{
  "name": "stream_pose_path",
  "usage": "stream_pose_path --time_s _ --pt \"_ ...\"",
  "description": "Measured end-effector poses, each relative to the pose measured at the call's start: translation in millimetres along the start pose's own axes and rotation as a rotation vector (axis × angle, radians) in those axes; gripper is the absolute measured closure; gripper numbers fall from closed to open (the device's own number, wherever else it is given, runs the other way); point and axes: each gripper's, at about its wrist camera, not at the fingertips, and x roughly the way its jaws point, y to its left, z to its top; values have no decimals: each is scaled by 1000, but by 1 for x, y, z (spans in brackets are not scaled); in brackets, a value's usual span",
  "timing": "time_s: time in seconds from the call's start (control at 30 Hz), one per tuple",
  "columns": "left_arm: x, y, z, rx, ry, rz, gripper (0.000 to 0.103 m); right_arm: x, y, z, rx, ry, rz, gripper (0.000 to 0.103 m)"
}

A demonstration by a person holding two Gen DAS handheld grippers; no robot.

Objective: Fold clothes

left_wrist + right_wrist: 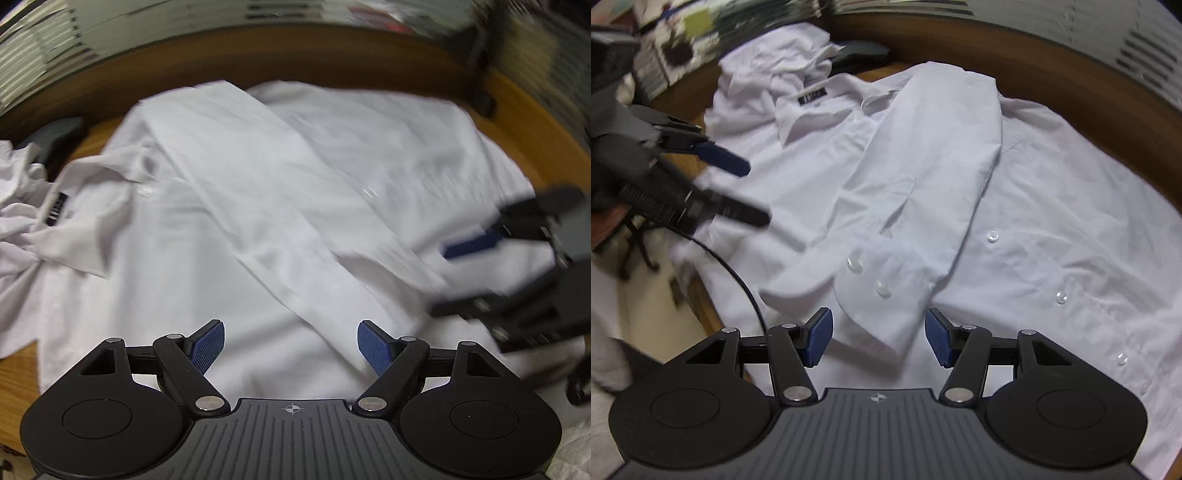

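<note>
A white button-up shirt (184,258) (1052,206) lies spread front-up on a wooden table (517,110). Its collar with a black label (812,96) points to the far left. One sleeve (934,177) is folded diagonally across the chest, its cuff (879,317) nearest me. My right gripper (879,338) hovers open just over that cuff, pads not pressing it; it also shows at the right of the left wrist view (447,277). My left gripper (291,347) is open above the shirt's body with nothing between its fingers, and appears blurred by the shirt's left side (759,194).
A second crumpled white garment (14,214) (775,48) lies beyond the collar, with a dark grey item (860,51) beside it. A black cable (738,273) hangs by the table's near-left edge, a chair base (639,254) on the floor below. Shelves line the back.
</note>
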Motion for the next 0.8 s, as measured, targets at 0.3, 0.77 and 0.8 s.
stream_pose_path --time_s 0.3,0.77,0.8 --pt "17 -32 -14 -31 -54 112 24 16 -4 -12 -52 -20 -33 73" --pt "-108 12 18 -288 -385 434 95 -83 25 63 -168 -286 60 92" --pt "-120 18 20 -310 -396 452 95 -90 25 68 -171 -300 87 82"
